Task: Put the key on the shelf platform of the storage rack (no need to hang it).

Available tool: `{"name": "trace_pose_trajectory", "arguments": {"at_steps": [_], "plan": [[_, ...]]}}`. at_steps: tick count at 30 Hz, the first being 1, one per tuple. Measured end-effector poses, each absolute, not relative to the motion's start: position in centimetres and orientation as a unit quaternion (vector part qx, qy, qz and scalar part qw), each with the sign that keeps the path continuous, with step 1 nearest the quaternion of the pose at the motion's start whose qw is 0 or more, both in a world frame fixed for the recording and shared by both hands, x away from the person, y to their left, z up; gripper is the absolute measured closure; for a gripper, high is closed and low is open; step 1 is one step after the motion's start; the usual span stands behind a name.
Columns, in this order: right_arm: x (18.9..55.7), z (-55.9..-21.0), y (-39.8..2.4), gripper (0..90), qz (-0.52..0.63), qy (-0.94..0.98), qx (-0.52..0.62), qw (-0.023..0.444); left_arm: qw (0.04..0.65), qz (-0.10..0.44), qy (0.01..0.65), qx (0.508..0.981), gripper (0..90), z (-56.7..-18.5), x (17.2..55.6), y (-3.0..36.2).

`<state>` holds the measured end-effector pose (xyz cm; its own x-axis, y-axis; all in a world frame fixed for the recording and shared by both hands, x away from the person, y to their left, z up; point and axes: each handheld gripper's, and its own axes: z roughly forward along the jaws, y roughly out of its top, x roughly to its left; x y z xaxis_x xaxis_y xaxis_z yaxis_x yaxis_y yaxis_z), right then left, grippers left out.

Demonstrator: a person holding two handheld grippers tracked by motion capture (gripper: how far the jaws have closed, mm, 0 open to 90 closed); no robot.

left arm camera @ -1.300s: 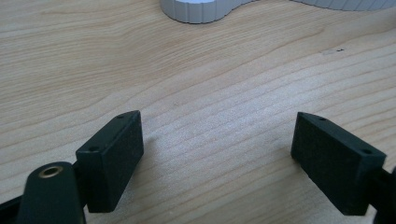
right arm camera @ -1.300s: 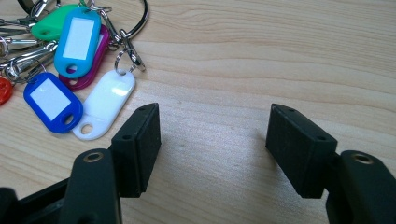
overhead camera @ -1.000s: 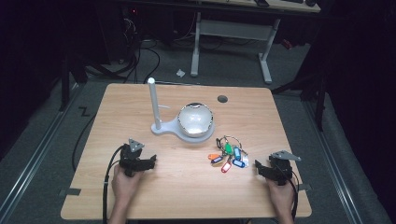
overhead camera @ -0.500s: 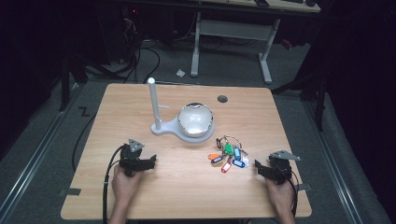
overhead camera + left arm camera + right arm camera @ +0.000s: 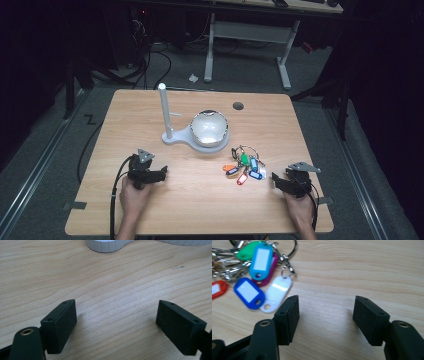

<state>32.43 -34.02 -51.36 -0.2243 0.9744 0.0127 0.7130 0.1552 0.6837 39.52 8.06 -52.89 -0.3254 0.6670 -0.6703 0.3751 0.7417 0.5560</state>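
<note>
Keys lie in a bunch with coloured tags on the table, just in front of the white stand and its bowl, nearer my right gripper than my left gripper. From the high view, both rest low on the wood, apart from the bunch, so I judge I am at the start: the approach to the keys is not yet made.

In the left gripper view, my left gripper has its jaws spread wide over bare wood, nothing between them; the stand's base sits ahead.

In the right gripper view, my right gripper is released too, though its jaws have just been closing a little, with only wood between them. The white tag lies just beside the near jaw. Next I would swing that gripper toward the tags and get a jaw under the ring.
</note>
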Motion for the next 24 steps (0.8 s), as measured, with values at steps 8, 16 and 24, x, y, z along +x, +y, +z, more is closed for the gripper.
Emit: {"name": "trace_pose_trajectory", "arguments": {"at_steps": [8,16,24], "plan": [[32.2,-50.3,-32.9,41.1,0.326,0.729,0.562,0.214,0.481,0.152,0.8,0.326,17.3,-52.9,39.5,8.1],[32.9,-49.5,-31.2,33.3,0.34,0.741,0.544,0.2,0.481,0.152,0.8,0.326,17.3,-52.9,39.5,8.1],[34.0,-49.3,-29.2,27.6,0.333,0.755,0.531,0.193,0.481,0.152,0.8,0.326,17.3,-52.9,39.5,8.1]]}}
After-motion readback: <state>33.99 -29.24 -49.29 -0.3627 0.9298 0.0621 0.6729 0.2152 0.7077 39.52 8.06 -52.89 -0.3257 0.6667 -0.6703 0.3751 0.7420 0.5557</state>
